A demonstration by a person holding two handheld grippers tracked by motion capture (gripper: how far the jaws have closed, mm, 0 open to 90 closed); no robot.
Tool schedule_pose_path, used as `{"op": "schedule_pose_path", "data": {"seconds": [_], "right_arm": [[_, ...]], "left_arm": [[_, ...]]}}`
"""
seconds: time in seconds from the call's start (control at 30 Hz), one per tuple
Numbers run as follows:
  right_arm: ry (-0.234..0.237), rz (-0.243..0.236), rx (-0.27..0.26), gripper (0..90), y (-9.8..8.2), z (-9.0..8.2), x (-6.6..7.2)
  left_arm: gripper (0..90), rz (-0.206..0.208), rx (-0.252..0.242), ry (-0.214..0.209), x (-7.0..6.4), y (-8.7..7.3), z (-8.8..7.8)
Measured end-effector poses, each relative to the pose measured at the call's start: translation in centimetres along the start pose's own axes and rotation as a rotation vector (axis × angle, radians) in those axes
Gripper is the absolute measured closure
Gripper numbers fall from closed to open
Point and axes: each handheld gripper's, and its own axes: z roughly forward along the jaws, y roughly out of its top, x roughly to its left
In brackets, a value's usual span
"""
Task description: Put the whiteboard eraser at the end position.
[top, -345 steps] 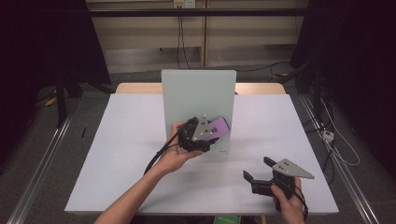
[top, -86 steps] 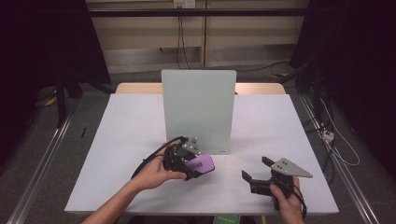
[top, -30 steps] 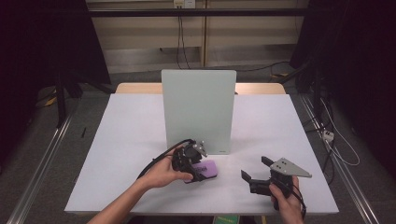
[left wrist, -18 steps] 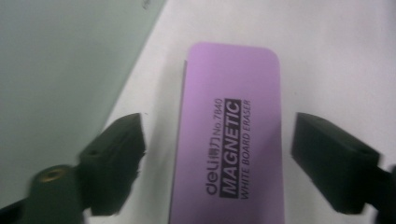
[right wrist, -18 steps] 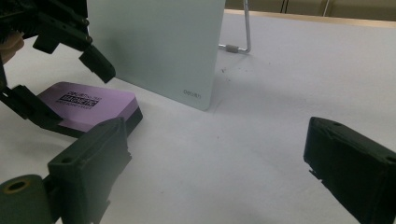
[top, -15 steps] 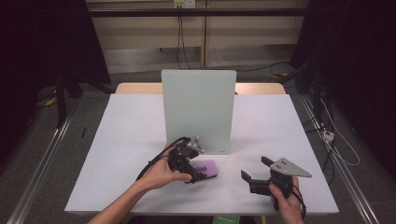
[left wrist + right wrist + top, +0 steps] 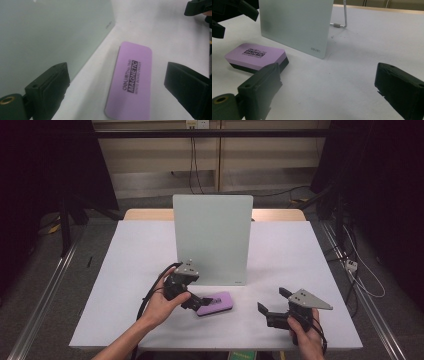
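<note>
A: How many things are sitting on the table (image 7: 125, 270)?
B: One purple eraser (image 7: 216, 303) and one upright board (image 7: 212, 237) are standing there.
A: And the tools?
B: Two grippers: left (image 7: 192, 301), right (image 7: 270, 306).

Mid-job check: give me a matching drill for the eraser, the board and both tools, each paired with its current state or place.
Things:
1. purple eraser
2. whiteboard
3. left tool
4. right tool

States:
A. stands upright at the table's middle
B. lies flat, label up, in front of the board
C. open, jaws just opened, eraser released between them
D. open, off to the side, nothing between its jaws

Pairs: 1-B, 2-A, 3-C, 4-D
</note>
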Motion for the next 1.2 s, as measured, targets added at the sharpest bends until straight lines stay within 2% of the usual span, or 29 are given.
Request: {"op": "schedule_pose_path", "data": {"seconds": [0.13,0.33,0.47,0.53,0.8,1.03,1.2], "right_arm": [[0.000,0.000,0.000,6.3,0.0,0.0,0.0],[0.000,0.002,0.002,6.3,0.0,0.1,0.1],[-0.001,0.003,0.003,6.3,0.0,0.1,0.1],[-0.001,0.003,0.002,6.3,0.0,0.1,0.1],[-0.001,0.001,0.004,6.3,0.0,0.1,0.2],[-0.002,0.000,0.004,6.3,0.0,0.1,0.2],[-0.002,-0.001,0.006,6.4,0.0,0.2,0.3]], "left_arm": [[6.0,-0.022,-0.041,0.037,0.2,-0.7,-1.0],[6.2,-0.022,-0.094,0.122,0.2,-1.8,-2.3],[6.1,-0.058,-0.139,0.151,0.4,-2.7,-3.3],[6.1,-0.062,-0.154,0.174,0.5,-3.1,-3.8],[6.0,-0.088,-0.179,0.243,1.0,-5.3,-5.7],[6.0,-0.105,-0.194,0.286,0.6,-6.6,-7.2],[6.1,-0.115,-0.202,0.301,0.4,-7.4,-8.0]]}}
